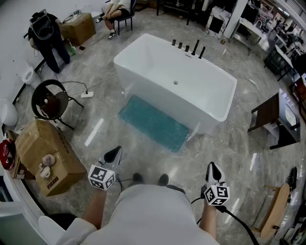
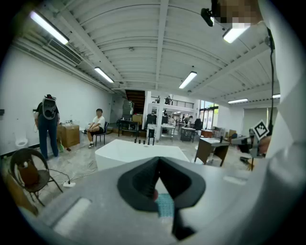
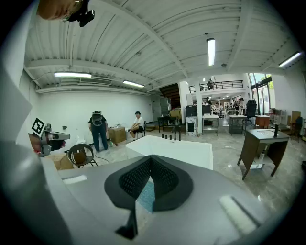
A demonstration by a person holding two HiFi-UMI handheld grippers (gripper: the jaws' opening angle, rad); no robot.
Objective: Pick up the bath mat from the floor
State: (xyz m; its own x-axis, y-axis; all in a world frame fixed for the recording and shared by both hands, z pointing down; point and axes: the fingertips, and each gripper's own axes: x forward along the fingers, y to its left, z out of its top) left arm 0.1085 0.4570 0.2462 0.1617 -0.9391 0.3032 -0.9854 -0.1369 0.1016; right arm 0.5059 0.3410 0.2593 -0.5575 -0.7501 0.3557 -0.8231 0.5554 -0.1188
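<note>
A teal bath mat (image 1: 154, 123) lies flat on the marble floor along the near side of a white bathtub (image 1: 175, 81). My left gripper (image 1: 113, 155) hangs shut and empty at the lower left, well short of the mat. My right gripper (image 1: 213, 170) is shut and empty at the lower right, also clear of the mat. In the left gripper view the closed left gripper (image 2: 158, 161) has a patch of mat (image 2: 165, 205) showing below its tips. In the right gripper view the closed right gripper (image 3: 151, 159) points toward the tub (image 3: 171, 149), with a sliver of mat (image 3: 146, 195) below.
A cardboard box (image 1: 48, 156) and a round black chair (image 1: 50, 100) stand at the left, with a power strip (image 1: 87, 94) and cables beside them. A dark wooden table (image 1: 275, 120) stands at the right. A person (image 1: 48, 38) stands at the far left and another sits (image 1: 116, 12) behind.
</note>
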